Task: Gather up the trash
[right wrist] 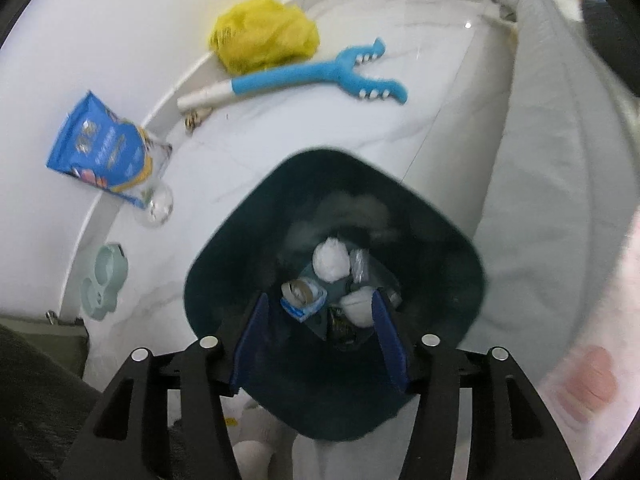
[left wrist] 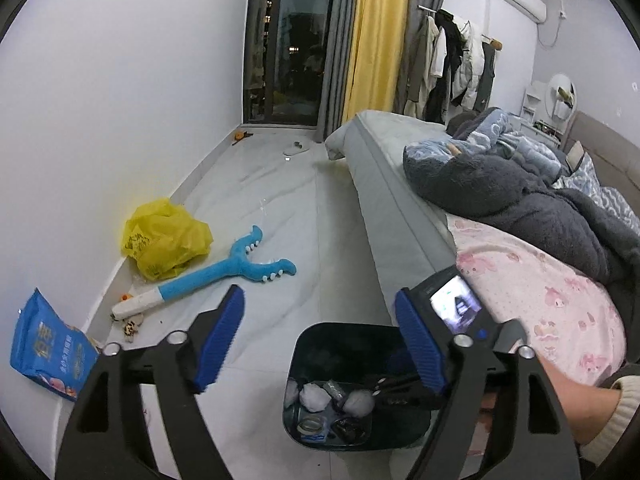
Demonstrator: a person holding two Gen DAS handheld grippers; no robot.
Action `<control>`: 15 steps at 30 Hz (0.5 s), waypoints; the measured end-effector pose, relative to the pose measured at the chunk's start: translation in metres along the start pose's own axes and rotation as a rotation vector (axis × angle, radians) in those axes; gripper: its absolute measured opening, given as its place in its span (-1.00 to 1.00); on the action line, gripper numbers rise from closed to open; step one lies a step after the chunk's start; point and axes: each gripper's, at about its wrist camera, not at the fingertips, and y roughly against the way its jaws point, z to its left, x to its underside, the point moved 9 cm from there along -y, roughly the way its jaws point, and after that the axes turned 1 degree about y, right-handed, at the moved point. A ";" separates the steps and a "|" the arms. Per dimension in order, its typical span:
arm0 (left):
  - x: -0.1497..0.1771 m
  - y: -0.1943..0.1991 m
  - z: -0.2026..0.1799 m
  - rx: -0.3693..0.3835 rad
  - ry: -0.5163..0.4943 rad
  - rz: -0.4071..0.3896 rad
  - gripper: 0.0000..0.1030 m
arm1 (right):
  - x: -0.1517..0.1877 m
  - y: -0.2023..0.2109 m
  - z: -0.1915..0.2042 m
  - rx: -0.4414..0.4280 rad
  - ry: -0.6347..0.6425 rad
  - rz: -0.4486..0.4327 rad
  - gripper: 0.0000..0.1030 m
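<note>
A dark bin (left wrist: 316, 340) stands on the floor by the bed; it also shows in the right wrist view (right wrist: 248, 220). Inside lie crumpled white tissues (right wrist: 330, 262), a tape roll (right wrist: 300, 292) and dark wrappers. My left gripper (left wrist: 320, 340) is open and empty, above and behind the bin. My right gripper (right wrist: 320, 344) is open and empty, directly over the bin mouth, pointing down. A blue snack bag (left wrist: 44, 344) leans on the wall; it also shows in the right wrist view (right wrist: 100, 148). A yellow plastic bag (left wrist: 166, 238) lies by the wall.
A blue plush toy (left wrist: 224, 268) lies on the white floor. The bed (left wrist: 400, 208) with blankets runs along the right. A clear cup (right wrist: 158, 202) and a pale green holder (right wrist: 104, 280) sit near the wall. A window and curtains stand at the far end.
</note>
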 end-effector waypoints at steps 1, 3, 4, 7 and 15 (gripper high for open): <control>-0.001 0.001 -0.004 0.001 0.002 -0.002 0.69 | -0.002 0.011 -0.001 0.001 -0.007 -0.033 0.19; -0.004 0.003 -0.007 -0.014 0.008 -0.008 0.86 | -0.005 0.034 -0.004 -0.007 -0.019 -0.100 0.28; -0.007 0.004 -0.010 -0.022 0.012 -0.014 0.86 | -0.006 0.048 -0.006 -0.007 -0.027 -0.139 0.30; -0.011 0.008 -0.019 -0.008 0.028 -0.018 0.89 | -0.004 0.087 -0.013 0.016 -0.037 -0.247 0.33; -0.013 0.030 -0.045 -0.051 -0.007 -0.087 0.93 | 0.023 0.191 -0.035 0.107 -0.029 -0.501 0.71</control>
